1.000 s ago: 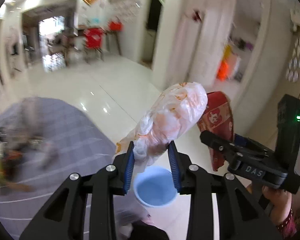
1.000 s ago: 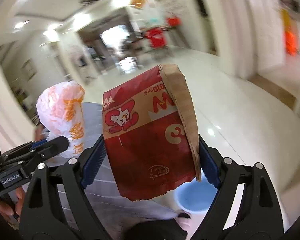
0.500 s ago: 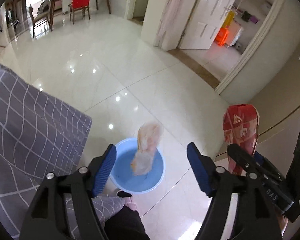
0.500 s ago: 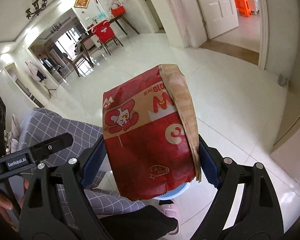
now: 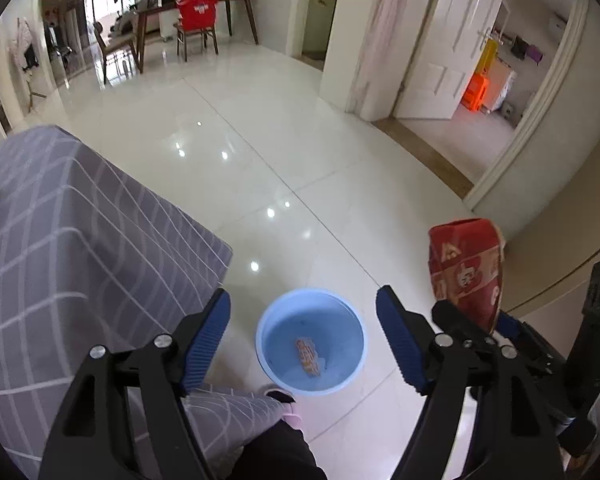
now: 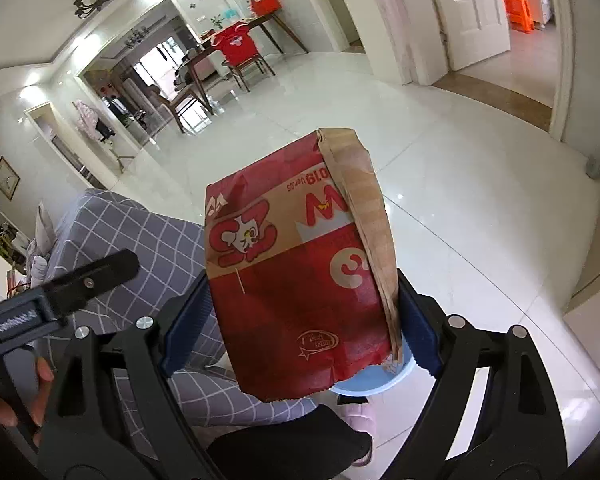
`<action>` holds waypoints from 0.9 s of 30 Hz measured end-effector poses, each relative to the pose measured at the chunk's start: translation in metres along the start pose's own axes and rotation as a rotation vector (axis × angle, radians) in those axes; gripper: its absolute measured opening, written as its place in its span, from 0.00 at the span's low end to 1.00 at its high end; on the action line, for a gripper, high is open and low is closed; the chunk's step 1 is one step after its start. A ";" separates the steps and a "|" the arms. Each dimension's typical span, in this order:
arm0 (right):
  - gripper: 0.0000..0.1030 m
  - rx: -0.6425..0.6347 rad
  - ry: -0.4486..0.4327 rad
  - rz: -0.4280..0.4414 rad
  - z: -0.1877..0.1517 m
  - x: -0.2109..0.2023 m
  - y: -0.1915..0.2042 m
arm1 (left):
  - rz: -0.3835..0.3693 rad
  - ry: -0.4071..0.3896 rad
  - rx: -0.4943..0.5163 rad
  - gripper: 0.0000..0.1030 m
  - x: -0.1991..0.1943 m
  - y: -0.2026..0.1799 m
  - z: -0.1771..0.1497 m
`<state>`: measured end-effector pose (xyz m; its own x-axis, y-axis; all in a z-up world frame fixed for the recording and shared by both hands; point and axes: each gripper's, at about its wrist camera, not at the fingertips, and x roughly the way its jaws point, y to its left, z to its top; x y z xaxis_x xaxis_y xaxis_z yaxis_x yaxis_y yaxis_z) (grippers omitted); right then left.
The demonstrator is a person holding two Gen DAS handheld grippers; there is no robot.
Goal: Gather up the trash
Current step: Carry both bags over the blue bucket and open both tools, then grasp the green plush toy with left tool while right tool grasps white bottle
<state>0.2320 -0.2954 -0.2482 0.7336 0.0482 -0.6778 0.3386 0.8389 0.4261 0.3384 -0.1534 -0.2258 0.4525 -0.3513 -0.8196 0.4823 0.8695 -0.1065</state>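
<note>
Between the right gripper's (image 6: pixel 300 312) jaws sat a light, crushable paper bag (image 6: pixel 300 276), pinched low across its flat sides; below the left gripper's (image 5: pixel 303 338) spread, empty jaws stood the bucket (image 5: pixel 311 340)

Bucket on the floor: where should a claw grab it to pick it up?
Probably the rim. The blue bucket stands upright and open, too wide to straddle. Come straight down with the open left claw, one finger inside the wall and one outside, on the side away from the wrapper lying inside.
</note>
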 end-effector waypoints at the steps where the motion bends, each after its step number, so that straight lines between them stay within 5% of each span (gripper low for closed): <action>1: 0.82 -0.002 0.000 0.003 0.001 0.001 0.002 | 0.006 -0.011 -0.003 0.73 -0.005 0.001 0.002; 18: 0.90 -0.072 -0.030 0.002 0.005 -0.008 0.040 | 0.081 -0.124 -0.032 0.76 -0.070 0.036 0.005; 27: 0.90 -0.214 -0.045 0.132 -0.002 -0.043 0.126 | 0.145 -0.186 -0.083 0.76 -0.124 0.091 -0.016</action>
<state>0.2421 -0.1909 -0.1662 0.7904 0.1446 -0.5953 0.1092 0.9229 0.3691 0.3143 -0.0247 -0.1429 0.6464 -0.2721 -0.7129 0.3426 0.9383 -0.0475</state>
